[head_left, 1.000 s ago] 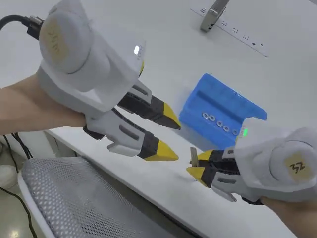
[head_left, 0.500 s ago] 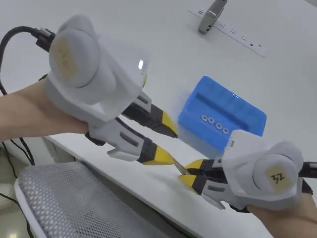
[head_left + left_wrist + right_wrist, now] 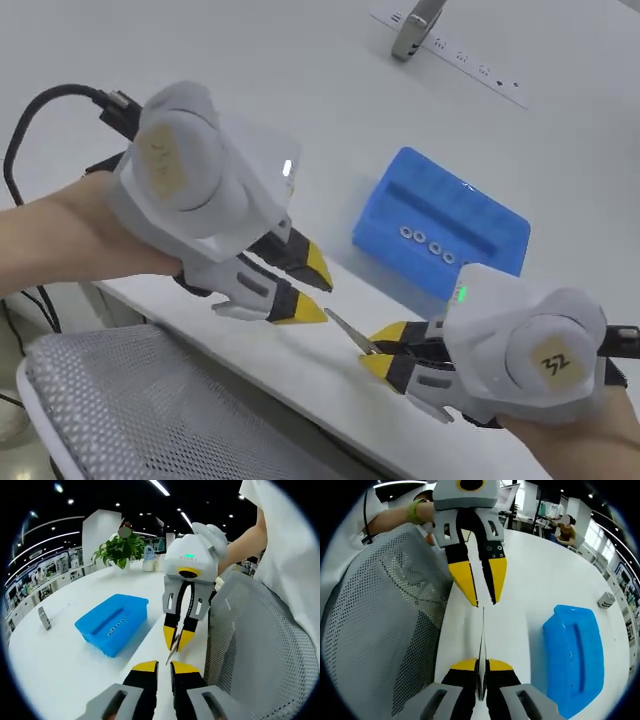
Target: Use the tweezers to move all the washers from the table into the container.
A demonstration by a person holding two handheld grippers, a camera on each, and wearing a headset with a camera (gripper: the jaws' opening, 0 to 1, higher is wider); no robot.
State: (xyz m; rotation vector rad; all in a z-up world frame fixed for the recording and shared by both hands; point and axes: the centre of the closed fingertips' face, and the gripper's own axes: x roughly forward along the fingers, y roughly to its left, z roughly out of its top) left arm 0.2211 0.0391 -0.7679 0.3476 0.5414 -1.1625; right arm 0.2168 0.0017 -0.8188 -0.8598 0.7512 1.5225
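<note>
Right hand-held gripper (image 3: pixel 381 350) was clamped on the tweezers (image 3: pixel 347 331), tips pointing 10 o'clock at the left hand-held gripper (image 3: pixel 321 301), which hung open.

A grey mesh chair (image 3: pixel 120 400) stood nearest the person. Far off lay a white power strip (image 3: pixel 470 65), a small metal stand (image 3: pixel 408 35) at its end. A potted plant (image 3: pixel 120 550) stood beyond.

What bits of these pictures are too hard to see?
- Tweezers tips: edge-on in the right gripper view; what they pinch, if anything, cannot be told.
- Table under the left gripper: hidden in the head view.
- Container near corner: covered by the right gripper in the head view.
</note>
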